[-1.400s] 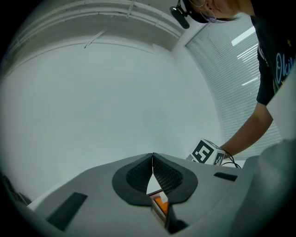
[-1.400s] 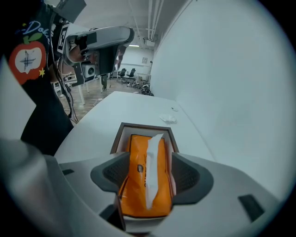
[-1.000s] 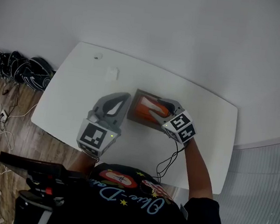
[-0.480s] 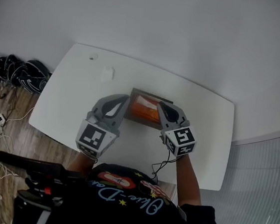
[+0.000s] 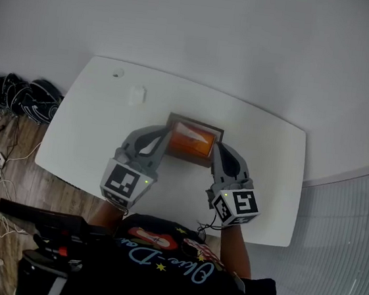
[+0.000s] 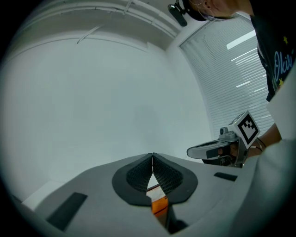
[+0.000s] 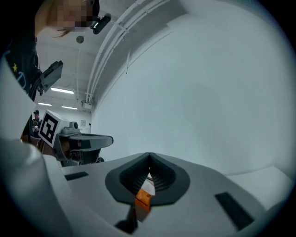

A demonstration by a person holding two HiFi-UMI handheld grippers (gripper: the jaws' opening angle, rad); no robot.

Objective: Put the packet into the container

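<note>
The left tool [image 5: 166, 135] and just-closed right tool [image 5: 215, 148] each pinch a packet [image 5: 192, 140] end over the container [image 5: 198, 121]; tugging apart could rip or drop it.

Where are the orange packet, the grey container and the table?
packet [image 5: 192, 140]: head view, middle of its orange top.
container [image 5: 197, 122]: head view, its far rim.
table [image 5: 87, 126]: head view, bare top at left.

Soft even indoor light, rounded white worktop [image 5: 87, 126] bright without glare, shadows faint, heavy fisheye bending and dark rounded corners in both gripper views, ceiling strip lights [image 7: 62, 91] glowing, near foreground slightly soft
</note>
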